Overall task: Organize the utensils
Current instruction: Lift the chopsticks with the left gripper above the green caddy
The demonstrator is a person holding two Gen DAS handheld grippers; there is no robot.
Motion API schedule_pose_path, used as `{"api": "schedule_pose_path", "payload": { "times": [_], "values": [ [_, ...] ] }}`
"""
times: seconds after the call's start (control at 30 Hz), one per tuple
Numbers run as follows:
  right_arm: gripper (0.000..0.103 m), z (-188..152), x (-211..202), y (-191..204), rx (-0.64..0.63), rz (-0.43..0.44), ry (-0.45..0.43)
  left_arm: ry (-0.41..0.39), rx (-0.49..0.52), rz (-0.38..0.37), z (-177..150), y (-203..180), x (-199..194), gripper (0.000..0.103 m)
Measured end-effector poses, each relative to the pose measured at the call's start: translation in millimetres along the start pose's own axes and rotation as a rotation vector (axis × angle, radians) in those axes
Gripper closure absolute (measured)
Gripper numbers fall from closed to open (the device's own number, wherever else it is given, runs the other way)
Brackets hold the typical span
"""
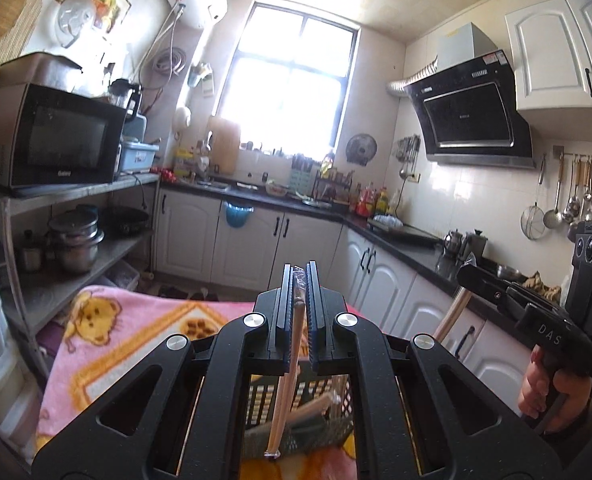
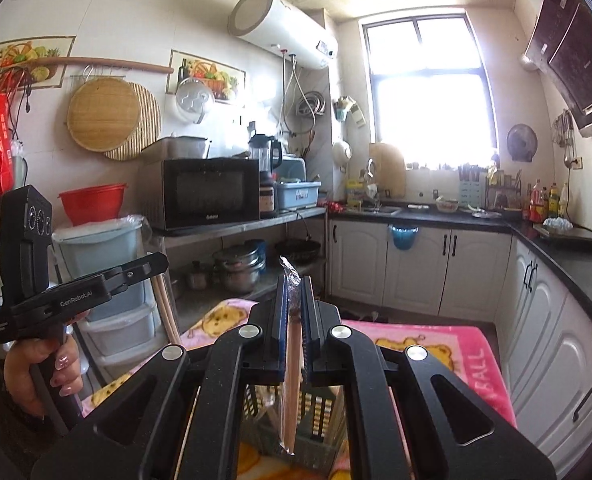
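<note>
My left gripper (image 1: 299,272) is shut on a plastic-wrapped pair of wooden chopsticks (image 1: 285,384) that hangs down over a dark slatted basket (image 1: 296,432). The basket holds more wrapped chopsticks (image 1: 312,408). My right gripper (image 2: 294,286) is shut on another wrapped pair of chopsticks (image 2: 291,392), hanging above the same basket (image 2: 296,436). The right gripper also shows in the left wrist view (image 1: 466,276), with its chopsticks (image 1: 454,312) hanging below. The left gripper shows in the right wrist view (image 2: 157,260), with its chopsticks (image 2: 167,316).
The basket sits on a table under a pink cartoon blanket (image 1: 143,328). A shelf rack with a microwave (image 1: 59,140) and pots (image 1: 75,240) stands left. Dark counters (image 1: 416,252) with white cabinets run along the back and right.
</note>
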State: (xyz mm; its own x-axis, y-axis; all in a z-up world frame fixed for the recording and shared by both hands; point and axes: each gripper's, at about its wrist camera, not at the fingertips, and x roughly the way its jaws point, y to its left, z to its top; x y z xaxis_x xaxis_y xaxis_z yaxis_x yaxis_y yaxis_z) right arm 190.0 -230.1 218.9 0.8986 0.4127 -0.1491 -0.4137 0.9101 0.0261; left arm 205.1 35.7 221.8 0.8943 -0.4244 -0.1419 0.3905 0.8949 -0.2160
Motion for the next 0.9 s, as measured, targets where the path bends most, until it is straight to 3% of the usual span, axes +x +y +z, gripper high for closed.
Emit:
{"api": "schedule_pose_path", "payload": {
  "times": [0.4,0.9],
  "values": [
    [0.097,16,19,-8,0.006,-0.039,-0.052,-0.066,-0.045,0.021,8,9,26,0.100],
    [0.097,-7,47,-20,0.028,-0.069,-0.007,-0.036,-0.052,0.074,-30,18,67,0.100]
  ]
}}
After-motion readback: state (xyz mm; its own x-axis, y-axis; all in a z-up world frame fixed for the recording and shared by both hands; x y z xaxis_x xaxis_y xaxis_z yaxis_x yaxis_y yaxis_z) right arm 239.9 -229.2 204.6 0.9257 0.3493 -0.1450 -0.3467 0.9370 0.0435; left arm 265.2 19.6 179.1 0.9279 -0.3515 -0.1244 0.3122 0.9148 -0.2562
